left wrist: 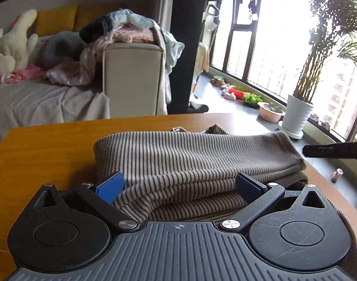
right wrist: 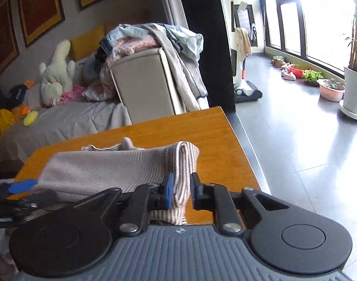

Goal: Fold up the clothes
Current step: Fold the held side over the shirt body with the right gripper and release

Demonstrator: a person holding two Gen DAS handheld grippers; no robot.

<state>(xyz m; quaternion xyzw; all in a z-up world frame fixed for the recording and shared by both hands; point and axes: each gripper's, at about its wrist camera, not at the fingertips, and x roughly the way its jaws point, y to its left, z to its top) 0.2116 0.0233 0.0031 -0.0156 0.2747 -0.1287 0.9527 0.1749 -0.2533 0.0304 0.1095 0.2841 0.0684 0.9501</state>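
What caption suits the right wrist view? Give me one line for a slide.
Right tongs, slightly parted around a fold of the striped garment on the wooden table.

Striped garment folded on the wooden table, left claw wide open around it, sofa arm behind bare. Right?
Not quite: the sofa arm isn't bare, a pile of clothes sits on it, as the left wrist view shows. The striped garment, wooden table and open left claw are right.

The folded, brown-striped knit garment (left wrist: 197,154) lies across the orange-brown wooden tabletop (left wrist: 49,149), nearer its right edge. Behind the tabletop's far edge stands a beige upholstered sofa arm (left wrist: 133,77) with a heap of loose clothes (left wrist: 129,28) on top; a white ribbed plant pot (left wrist: 298,114) stands beyond the right corner.
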